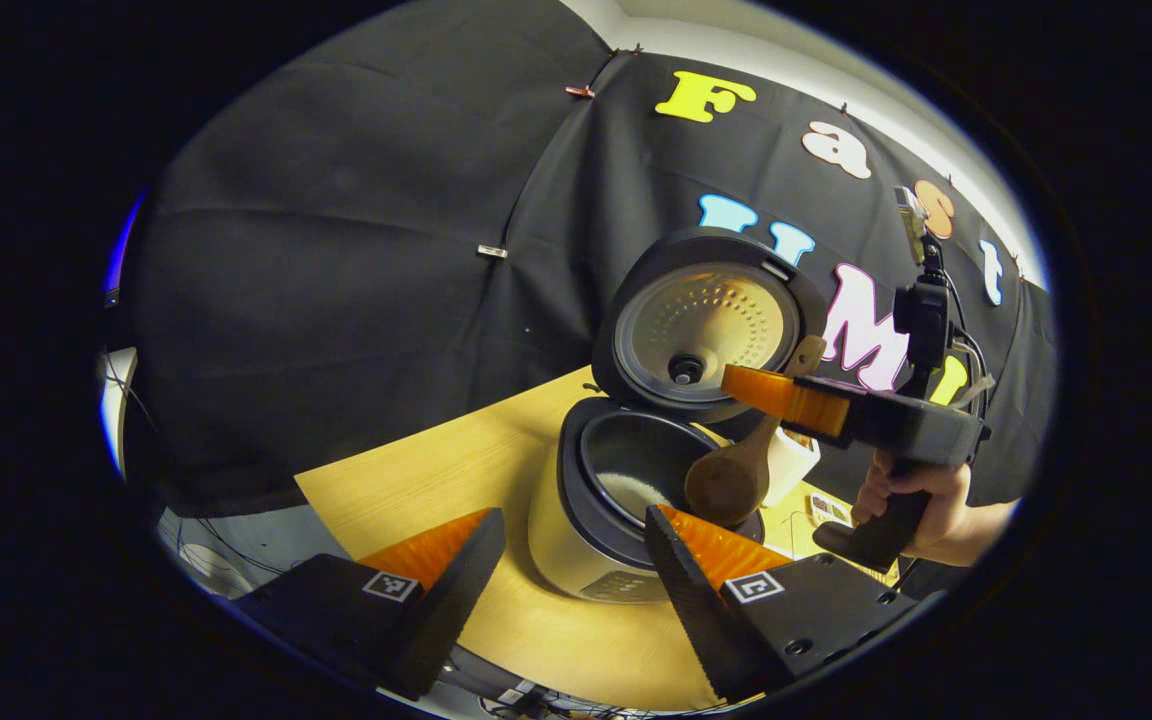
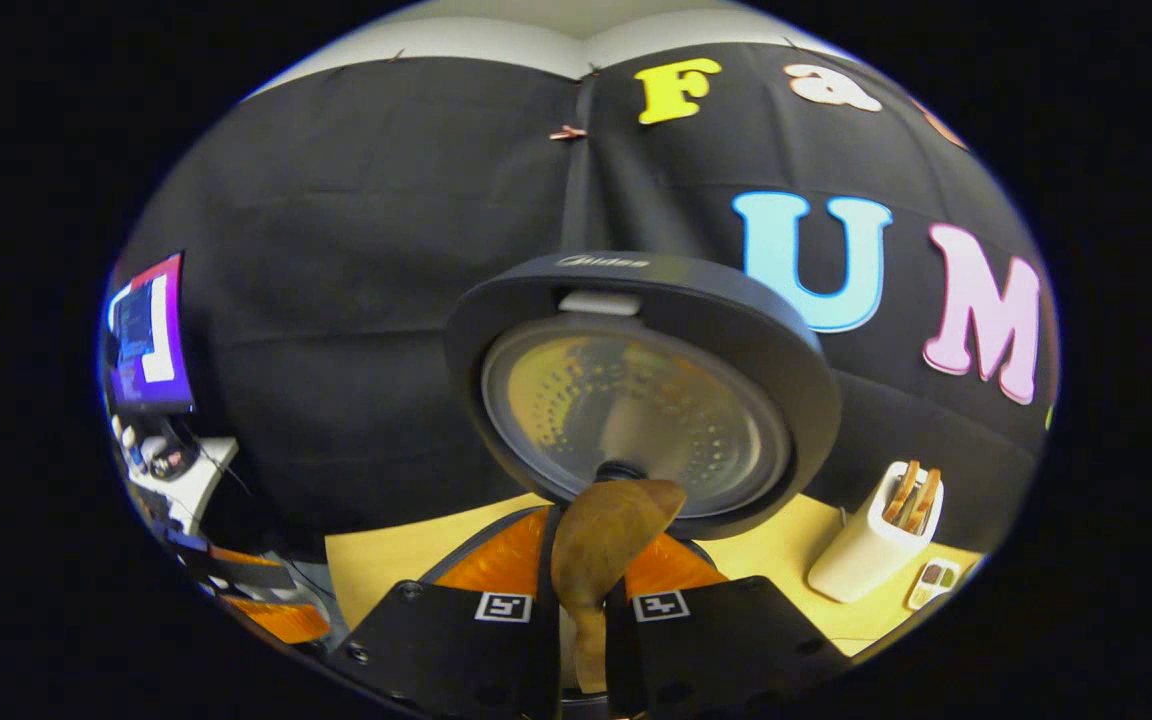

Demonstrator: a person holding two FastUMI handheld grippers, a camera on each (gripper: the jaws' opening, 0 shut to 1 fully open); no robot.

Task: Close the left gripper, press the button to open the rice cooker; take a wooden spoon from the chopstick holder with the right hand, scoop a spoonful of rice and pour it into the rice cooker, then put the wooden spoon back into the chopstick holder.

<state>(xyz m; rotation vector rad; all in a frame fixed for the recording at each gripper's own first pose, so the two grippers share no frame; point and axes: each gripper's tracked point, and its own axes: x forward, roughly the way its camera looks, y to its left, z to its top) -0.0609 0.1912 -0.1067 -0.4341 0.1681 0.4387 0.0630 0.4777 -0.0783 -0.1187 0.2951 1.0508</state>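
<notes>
Wooden spoon (image 2: pixel 604 545) sits clamped between the fingers of my right gripper (image 2: pixel 581 620) at bottom centre of the right gripper view, bowl up in front of the rice cooker's raised lid (image 2: pixel 636 390). Small lettering on the lid rim at centre frame is too fine for me to read. At lower right of that view stands the white chopstick holder (image 2: pixel 871 545) with wooden utensils in it, on the yellow table (image 2: pixel 386 560).

From the left gripper view I see the rice cooker (image 1: pixel 591 520) open at centre, white rice in its pot, the spoon's bowl over the pot's right rim. A hand (image 1: pixel 921 505) at right holds the right gripper. My left gripper (image 1: pixel 576 560) at the bottom has its fingers apart, holding nothing.
</notes>
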